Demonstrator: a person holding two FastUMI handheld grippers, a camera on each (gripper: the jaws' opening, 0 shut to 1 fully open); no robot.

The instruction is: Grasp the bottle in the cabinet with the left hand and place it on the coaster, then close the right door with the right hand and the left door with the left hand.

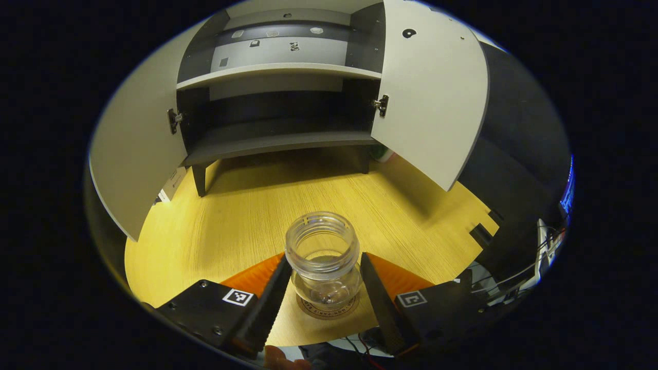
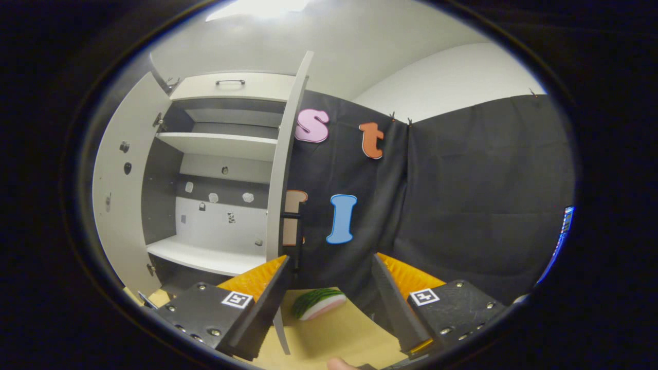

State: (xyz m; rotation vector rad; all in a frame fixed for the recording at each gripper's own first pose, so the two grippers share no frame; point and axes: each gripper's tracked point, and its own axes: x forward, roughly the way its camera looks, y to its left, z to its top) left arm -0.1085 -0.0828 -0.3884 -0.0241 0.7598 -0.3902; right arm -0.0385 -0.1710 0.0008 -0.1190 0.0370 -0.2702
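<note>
A clear glass bottle [image 1: 324,257] with no lid stands upright on a round brown coaster [image 1: 329,312] on the wooden table. My left gripper [image 1: 324,259] is around it, both fingers against its sides just below the neck. Beyond it stands the cabinet [image 1: 280,72] with its left door [image 1: 139,154] and right door [image 1: 432,97] swung wide open and its lower shelf bare. My right gripper [image 2: 331,267] is open with nothing between its fingers, held up in front of the right door [image 2: 285,164], which shows edge-on. The left door [image 2: 121,205] stands open too.
The cabinet rests on short legs at the back of the yellow wooden table [image 1: 247,216]. A toy watermelon slice [image 2: 317,303] lies on the table beside the right door. Cables and equipment [image 1: 534,257] sit off the table's right edge.
</note>
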